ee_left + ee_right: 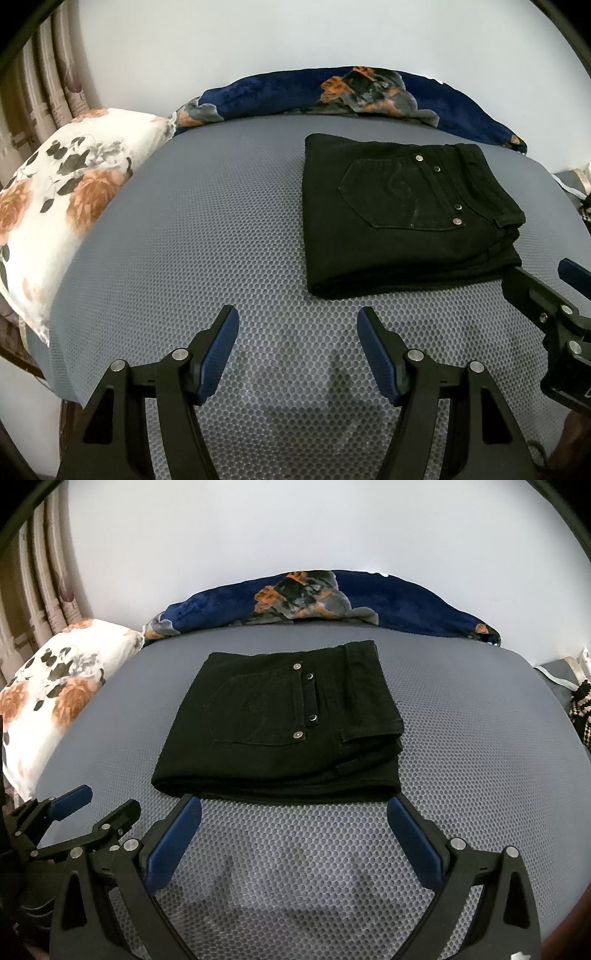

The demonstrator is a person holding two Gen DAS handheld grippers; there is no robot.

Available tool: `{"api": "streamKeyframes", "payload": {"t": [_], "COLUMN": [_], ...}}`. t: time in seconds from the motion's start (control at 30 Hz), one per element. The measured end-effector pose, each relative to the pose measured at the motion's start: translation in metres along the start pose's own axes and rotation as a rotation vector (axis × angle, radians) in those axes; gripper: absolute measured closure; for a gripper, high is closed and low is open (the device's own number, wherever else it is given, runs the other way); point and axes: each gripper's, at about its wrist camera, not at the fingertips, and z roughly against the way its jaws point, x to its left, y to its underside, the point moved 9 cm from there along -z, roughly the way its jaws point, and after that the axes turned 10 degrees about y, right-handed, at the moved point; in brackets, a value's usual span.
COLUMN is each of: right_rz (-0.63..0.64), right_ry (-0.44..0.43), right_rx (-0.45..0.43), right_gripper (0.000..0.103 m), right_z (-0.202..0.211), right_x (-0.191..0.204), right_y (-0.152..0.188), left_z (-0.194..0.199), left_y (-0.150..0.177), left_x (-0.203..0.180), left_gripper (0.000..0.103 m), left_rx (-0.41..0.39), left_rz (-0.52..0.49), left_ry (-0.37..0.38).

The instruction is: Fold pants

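Black pants [402, 214] lie folded into a compact stack on the grey dotted mattress [207, 236], back pocket and rivets facing up. In the left wrist view they rest ahead and to the right of my left gripper [297, 317], which hovers open over bare mattress with nothing between its blue pads. In the right wrist view the pants [280, 727] lie straight ahead. My right gripper [295, 805] is open, its tips just short of the stack's near edge, holding nothing. Each gripper shows in the other's view: the right gripper [546, 288] at the right edge, the left gripper [103, 805] at the lower left.
A white floral pillow [62, 199] lies at the left of the mattress. A dark blue floral blanket [354, 92] is bunched along the far edge against the pale wall. Curtains [40, 81] hang at the far left. Some fabric items [580, 709] sit past the right edge.
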Motion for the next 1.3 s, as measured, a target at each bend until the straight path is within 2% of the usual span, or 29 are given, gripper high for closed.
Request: {"api": "streamKeyframes", "payload": {"t": [1.3], "right_rz": [0.002], "right_ry": [0.006], "right_rx": [0.017], "right_gripper": [0.003], "right_z": [-0.0026], "right_x": [-0.0006], "right_y": [0.0038], "left_z": [-0.0025], "left_y": [0.0025], "left_x": [-0.0023], "left_gripper": [0.036], "left_rx": [0.004], "left_rz": [-0.003], "left_ry": [0.021]}}
